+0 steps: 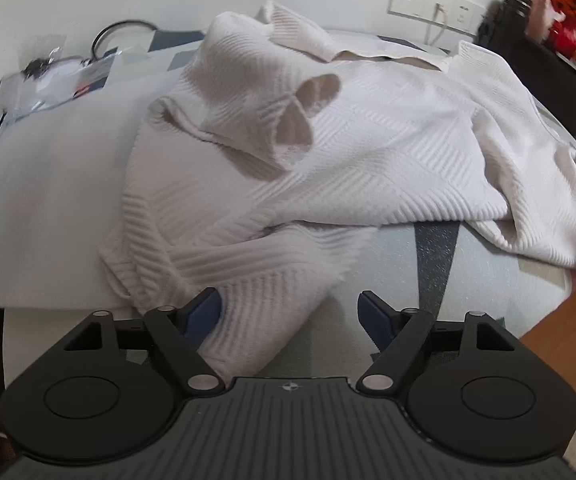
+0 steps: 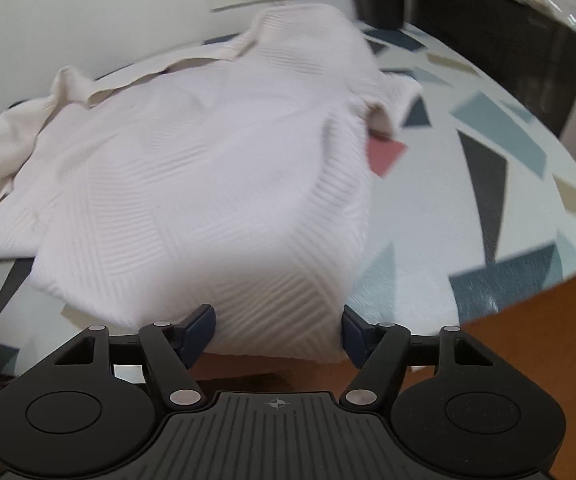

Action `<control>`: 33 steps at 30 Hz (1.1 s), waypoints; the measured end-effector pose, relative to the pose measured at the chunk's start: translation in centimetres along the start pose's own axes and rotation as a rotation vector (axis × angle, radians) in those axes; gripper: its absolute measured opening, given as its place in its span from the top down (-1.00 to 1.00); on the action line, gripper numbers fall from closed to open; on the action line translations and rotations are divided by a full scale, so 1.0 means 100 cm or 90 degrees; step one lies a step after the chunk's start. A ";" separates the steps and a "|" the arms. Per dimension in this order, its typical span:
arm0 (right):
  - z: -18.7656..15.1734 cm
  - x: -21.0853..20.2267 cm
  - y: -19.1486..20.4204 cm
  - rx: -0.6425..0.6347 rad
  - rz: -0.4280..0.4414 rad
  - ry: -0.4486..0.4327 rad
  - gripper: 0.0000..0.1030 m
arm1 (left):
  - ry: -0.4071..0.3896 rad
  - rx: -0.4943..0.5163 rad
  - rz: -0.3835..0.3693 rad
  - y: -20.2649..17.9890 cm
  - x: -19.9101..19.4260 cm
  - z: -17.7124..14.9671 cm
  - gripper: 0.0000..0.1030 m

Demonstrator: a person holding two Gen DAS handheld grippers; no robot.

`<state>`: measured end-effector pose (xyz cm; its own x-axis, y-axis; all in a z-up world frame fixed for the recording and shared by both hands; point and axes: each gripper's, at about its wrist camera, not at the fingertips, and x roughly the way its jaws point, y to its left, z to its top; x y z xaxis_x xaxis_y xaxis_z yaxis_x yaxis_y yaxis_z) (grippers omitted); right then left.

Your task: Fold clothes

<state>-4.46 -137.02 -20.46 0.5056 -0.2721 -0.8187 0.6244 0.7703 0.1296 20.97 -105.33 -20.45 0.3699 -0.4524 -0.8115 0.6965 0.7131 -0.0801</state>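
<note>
Black jaws, ribbed cream sweater, patterned table

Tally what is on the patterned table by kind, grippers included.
White ribbed sweater: 1
Grippers: 2, the left gripper and the right gripper
Clear plastic bags: 1 pile, number unclear
Black cable: 1
Total: 5

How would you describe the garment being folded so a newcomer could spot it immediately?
Find the round table with the grey, blue and pink triangle pattern. Spread across most of it lies the white sweater, rumpled, its near hem at the table edge. Its ribbed chevron knit sets it apart from the smooth plain white cloth beside it.
</note>
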 end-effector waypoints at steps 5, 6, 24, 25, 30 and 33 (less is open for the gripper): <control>0.018 -0.020 -0.009 0.010 0.007 -0.086 0.84 | -0.048 -0.063 -0.021 0.018 -0.018 0.006 0.84; 0.024 -0.029 -0.011 0.014 0.006 -0.119 0.84 | -0.067 -0.089 -0.035 0.023 -0.027 0.012 0.85; 0.230 -0.002 -0.014 0.066 -0.036 -0.359 0.85 | -0.287 -0.121 0.061 0.063 -0.027 0.127 0.86; 0.238 0.015 -0.011 0.067 -0.043 -0.337 0.84 | -0.268 -0.123 0.071 0.066 -0.011 0.129 0.86; 0.250 0.072 0.001 0.059 -0.022 -0.219 0.16 | -0.165 -0.154 0.059 0.076 0.040 0.126 0.74; 0.230 0.066 0.005 0.040 -0.014 -0.204 -0.30 | -0.136 -0.168 0.042 0.078 0.045 0.117 0.53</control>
<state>12.82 -151.70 -12.91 0.6469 -0.4641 -0.6051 0.6680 0.7276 0.1561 35.28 -108.04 -18.01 0.5482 -0.4825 -0.6831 0.4939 0.8459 -0.2012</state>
